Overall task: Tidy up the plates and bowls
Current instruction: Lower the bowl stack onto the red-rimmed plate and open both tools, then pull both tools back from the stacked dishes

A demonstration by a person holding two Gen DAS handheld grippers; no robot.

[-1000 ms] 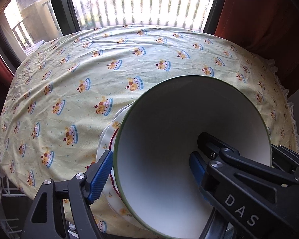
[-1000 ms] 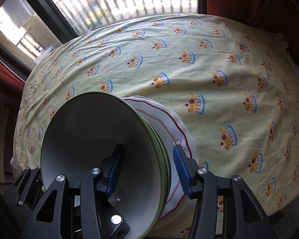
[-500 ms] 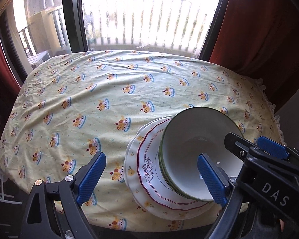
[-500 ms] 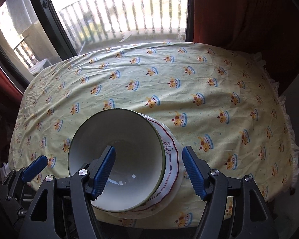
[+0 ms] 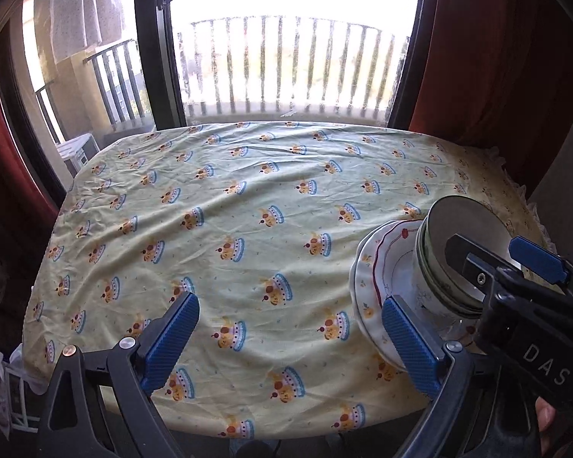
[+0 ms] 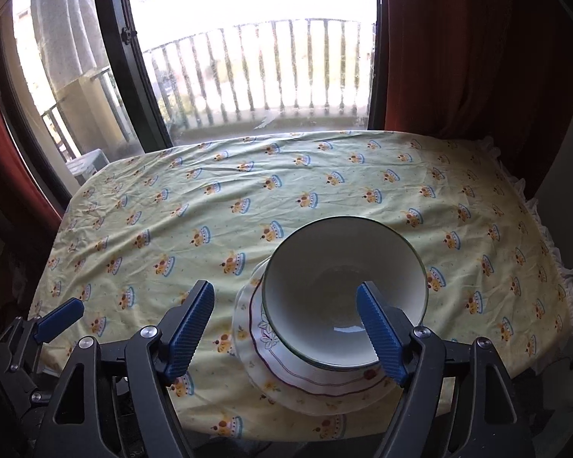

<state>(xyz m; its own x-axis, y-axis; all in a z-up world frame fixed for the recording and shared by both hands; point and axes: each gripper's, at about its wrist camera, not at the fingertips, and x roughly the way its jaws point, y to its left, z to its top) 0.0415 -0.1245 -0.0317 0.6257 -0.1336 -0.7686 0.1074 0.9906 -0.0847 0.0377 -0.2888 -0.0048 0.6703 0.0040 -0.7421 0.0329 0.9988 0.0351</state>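
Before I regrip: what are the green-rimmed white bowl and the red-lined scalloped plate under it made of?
Green-rimmed white bowl: likely glazed ceramic; its smooth inside shows a bright window reflection. Red-lined scalloped plate: also looks like glazed ceramic, glossy white with printed flowers and fruit. Melamine cannot be ruled out for either.

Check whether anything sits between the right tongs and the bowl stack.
Nothing visible does. The right tongs are open just short of the bowl stack, which sits on the plates; only bare tablecloth surrounds them.
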